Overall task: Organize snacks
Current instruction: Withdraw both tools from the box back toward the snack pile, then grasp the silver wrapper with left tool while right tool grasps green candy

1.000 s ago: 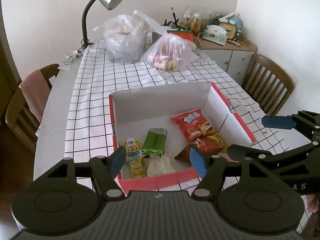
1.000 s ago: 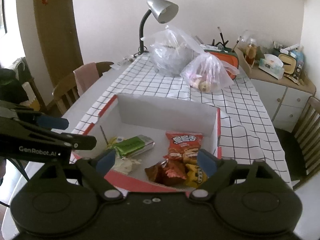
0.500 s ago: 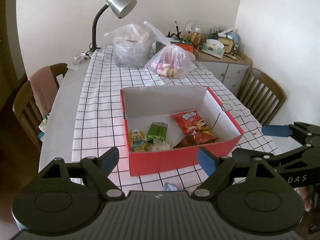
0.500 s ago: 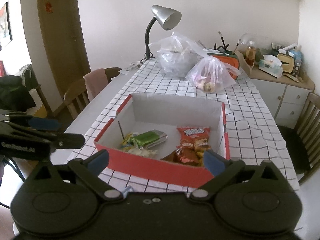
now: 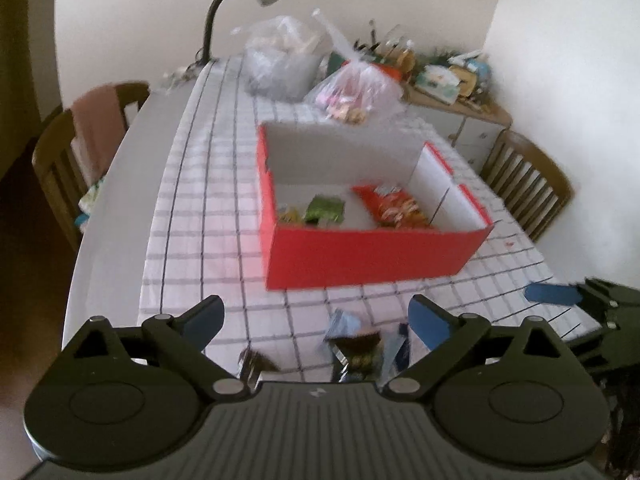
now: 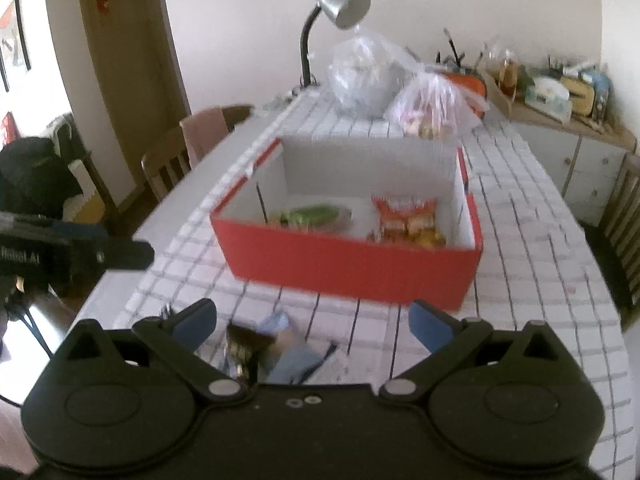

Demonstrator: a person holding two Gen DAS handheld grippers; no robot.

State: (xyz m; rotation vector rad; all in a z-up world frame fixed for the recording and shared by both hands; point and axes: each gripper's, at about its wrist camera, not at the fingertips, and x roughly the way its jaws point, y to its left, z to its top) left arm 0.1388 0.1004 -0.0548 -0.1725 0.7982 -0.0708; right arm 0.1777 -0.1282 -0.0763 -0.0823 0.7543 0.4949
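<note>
Left gripper (image 5: 314,318) jaws spread wide, empty, right gripper (image 6: 313,316) likewise, red cardboard box (image 5: 372,258) held snacks, dark doorway (image 6: 116,60) appeared only in right view, blurred loose wrappers (image 5: 356,344) lay before box.

Motion blur smears both views, leaving print on the snack packets (image 5: 384,210) in the red box (image 5: 372,260) unreadable. Loose wrappers (image 6: 276,344) on the tablecloth (image 5: 208,216) lie partly hidden behind the right gripper's body (image 6: 312,322).

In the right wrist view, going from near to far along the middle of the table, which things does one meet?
Loose snack packets → red box → pink-filled plastic bag → desk lamp.
</note>
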